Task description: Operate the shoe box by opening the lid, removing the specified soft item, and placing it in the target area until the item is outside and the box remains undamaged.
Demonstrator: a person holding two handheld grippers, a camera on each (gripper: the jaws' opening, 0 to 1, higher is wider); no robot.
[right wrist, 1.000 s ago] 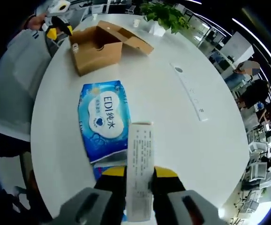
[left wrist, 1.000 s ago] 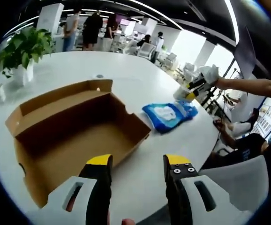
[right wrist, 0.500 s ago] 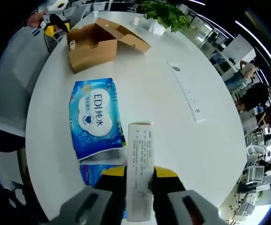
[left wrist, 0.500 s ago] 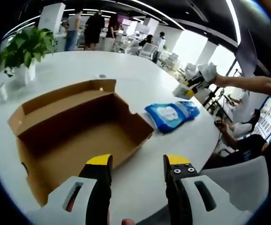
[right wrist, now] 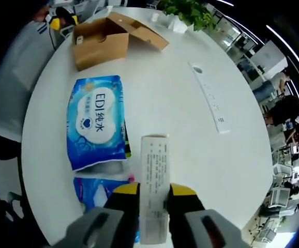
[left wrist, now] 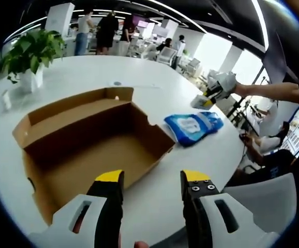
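Blue soft pack (right wrist: pixel 96 121), white label with "EDI" print and heart, lying flat on white worktop (right wrist: pixel 180 103), left of centre in right gripper view; crumpled end toward right tool (right wrist: pixel 154 190), which is clamped on white printed strip (right wrist: pixel 154 186). Brown cardboard box (left wrist: pixel 87 142) open, upper left. Left tool (left wrist: pixel 152 178) spread wide, holding nothing.

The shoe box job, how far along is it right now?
Done: the shoe box stands open and looks bare inside, and the blue wipes pack lies out on the white table. In hand: the right gripper is shut on a printed white strip; the left gripper is open. Left: seemingly little, perhaps releasing the strip.
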